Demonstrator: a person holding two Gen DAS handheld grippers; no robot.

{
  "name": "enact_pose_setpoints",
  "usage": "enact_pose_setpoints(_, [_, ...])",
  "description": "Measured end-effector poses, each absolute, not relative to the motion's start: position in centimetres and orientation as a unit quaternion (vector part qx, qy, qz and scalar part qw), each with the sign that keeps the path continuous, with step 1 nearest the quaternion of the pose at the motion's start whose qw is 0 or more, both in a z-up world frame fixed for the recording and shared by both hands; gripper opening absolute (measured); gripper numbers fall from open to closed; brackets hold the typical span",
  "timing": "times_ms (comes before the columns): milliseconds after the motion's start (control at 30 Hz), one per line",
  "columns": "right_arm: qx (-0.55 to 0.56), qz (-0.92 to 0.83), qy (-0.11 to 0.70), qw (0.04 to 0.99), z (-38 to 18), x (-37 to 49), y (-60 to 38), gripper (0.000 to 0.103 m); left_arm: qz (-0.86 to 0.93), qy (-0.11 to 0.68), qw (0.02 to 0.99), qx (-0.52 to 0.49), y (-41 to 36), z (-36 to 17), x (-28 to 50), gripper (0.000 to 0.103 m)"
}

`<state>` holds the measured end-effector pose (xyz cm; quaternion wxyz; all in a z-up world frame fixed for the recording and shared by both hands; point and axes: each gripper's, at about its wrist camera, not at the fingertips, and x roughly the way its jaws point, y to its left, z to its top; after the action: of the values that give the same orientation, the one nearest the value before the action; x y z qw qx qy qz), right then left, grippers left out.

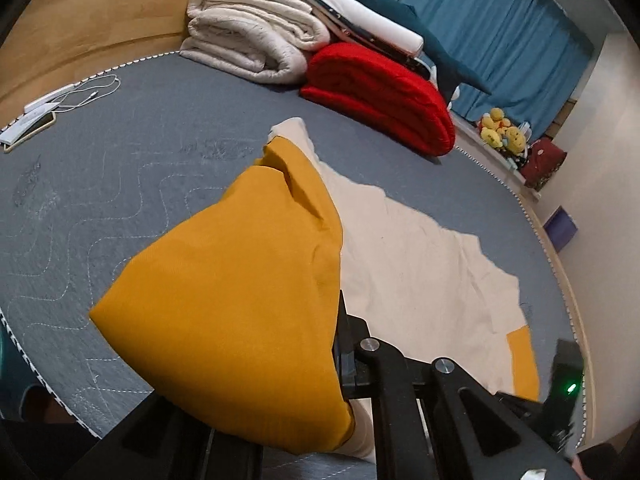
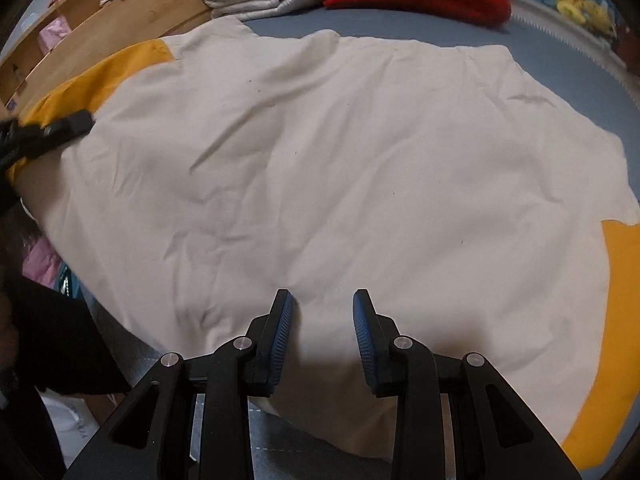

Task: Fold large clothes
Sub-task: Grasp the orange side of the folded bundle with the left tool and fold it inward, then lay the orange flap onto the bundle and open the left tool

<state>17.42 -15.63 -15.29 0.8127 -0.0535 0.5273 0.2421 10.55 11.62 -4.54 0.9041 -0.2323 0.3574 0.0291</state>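
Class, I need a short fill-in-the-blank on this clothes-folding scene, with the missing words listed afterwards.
1. The left gripper is shut on the garment's ____ sleeve.
2. The right gripper hovers open over the garment's ____ body.
3. Beside the beige blanket lies a folded ____ blanket.

Missing words: yellow; cream; red

Left wrist view low over the bed, facing its far edge, right wrist view steeper, close above, both sharing the cream cloth
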Motion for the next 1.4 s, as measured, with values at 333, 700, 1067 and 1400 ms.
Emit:
enact_pose_setpoints(333, [0.0, 0.17, 0.385, 0.907, -0.4, 19.4, -29.0, 0.036, -0.016, 0.328, 0.933, -0.144, 3.7, -1.3, 10.8, 0.009])
enact_pose_setpoints(700, [0.05, 0.039, 0.353, 0.933, 1.6, 15.4, -46.8, 0.046, -0.141, 0.353, 0.925, 0.0, -16.4, -0.3, 13.4, 0.008])
enact_pose_setpoints(1067, [0.093, 0.039, 0.364, 0.926, 1.0, 15.4, -51.2, 0.046, -0.228, 0.456, 0.846, 0.157, -31.3, -9.8, 14.7, 0.024])
enact_pose_setpoints(1400, [0.163, 0.123, 0.417, 0.886, -1.4, 16.6, -49.8, 0.052, -0.346, 0.421, 0.832, 0.099, -22.8, -2.2, 11.2, 0.052])
